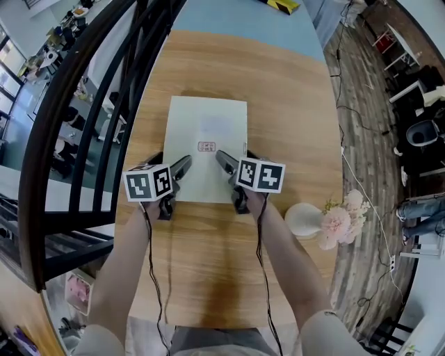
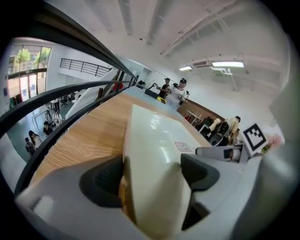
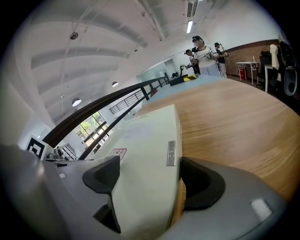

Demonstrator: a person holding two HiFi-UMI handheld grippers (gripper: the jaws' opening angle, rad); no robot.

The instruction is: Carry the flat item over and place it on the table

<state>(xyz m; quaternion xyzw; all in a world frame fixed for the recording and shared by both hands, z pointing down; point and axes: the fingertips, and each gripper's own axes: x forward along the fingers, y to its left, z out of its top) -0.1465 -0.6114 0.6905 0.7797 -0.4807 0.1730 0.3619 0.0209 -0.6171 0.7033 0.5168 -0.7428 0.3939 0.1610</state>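
Observation:
A flat cream-white packet [image 1: 207, 135] with a small red-printed label lies lengthwise over the middle of the wooden table [image 1: 278, 90]. My left gripper [image 1: 178, 171] is shut on its near left corner and my right gripper [image 1: 224, 163] is shut on its near right corner. In the left gripper view the packet [image 2: 159, 136] runs out between the dark pads [image 2: 107, 180] of the left gripper [image 2: 153, 174]. The right gripper view has the packet [image 3: 145, 140] clamped in the right gripper [image 3: 152, 178]. Whether its underside touches the wood is hidden.
A white vase with pink flowers [image 1: 327, 221] stands on the table to the right of my right arm. A black railing [image 1: 90, 104] runs along the table's left edge, with a drop to a lower floor beyond it. A yellow-black object [image 1: 281, 5] lies at the far end.

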